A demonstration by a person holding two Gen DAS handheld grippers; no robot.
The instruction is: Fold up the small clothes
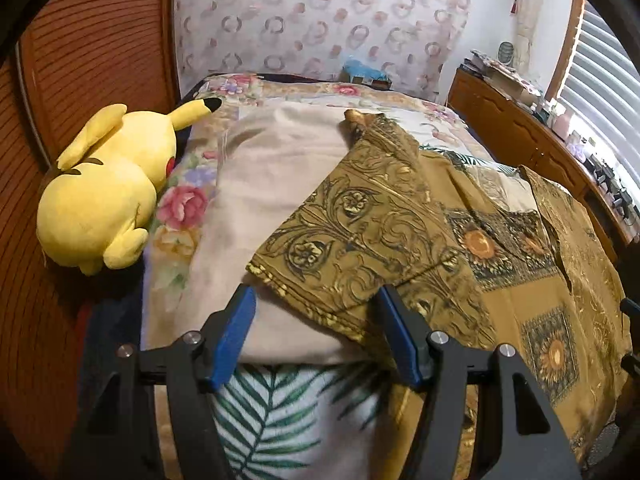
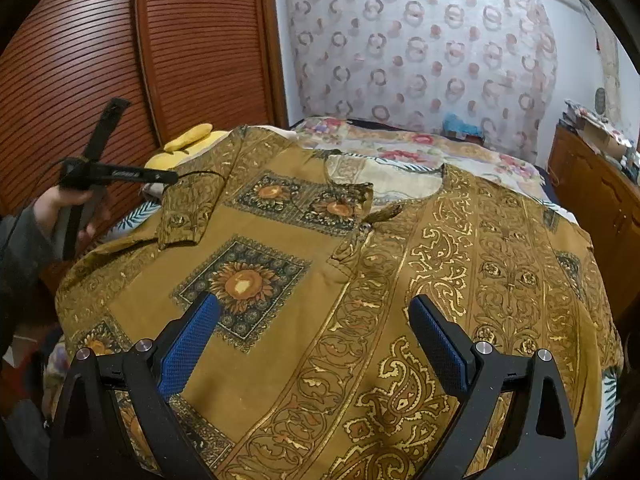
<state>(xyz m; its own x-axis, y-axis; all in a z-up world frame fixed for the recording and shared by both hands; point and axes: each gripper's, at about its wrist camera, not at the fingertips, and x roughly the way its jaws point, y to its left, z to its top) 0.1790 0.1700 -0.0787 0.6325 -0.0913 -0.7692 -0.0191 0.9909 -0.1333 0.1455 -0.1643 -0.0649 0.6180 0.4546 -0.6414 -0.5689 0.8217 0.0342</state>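
Observation:
An ochre printed tunic [image 2: 280, 360] with sunflower squares and gold scrollwork lies spread over the bed. Its left sleeve [image 1: 360, 220] lies across a beige cloth, angled in toward the body. My left gripper [image 1: 316, 304] hovers at the sleeve's cuff edge with its blue pads apart; the cuff corner lies between them and is not pinched. In the right wrist view a hand [image 2: 52, 204] holds that tool at the tunic's left side. My right gripper [image 2: 314, 304] is open just above the tunic's lower front, with nothing between its fingers.
A yellow plush toy [image 1: 104, 192] lies at the bed's left edge against a slatted wooden door [image 2: 180, 60]. A beige cloth [image 1: 272, 168] and a palm-leaf sheet [image 1: 272, 412] cover the bed under the tunic. A cluttered wooden dresser [image 1: 540, 148] stands on the right.

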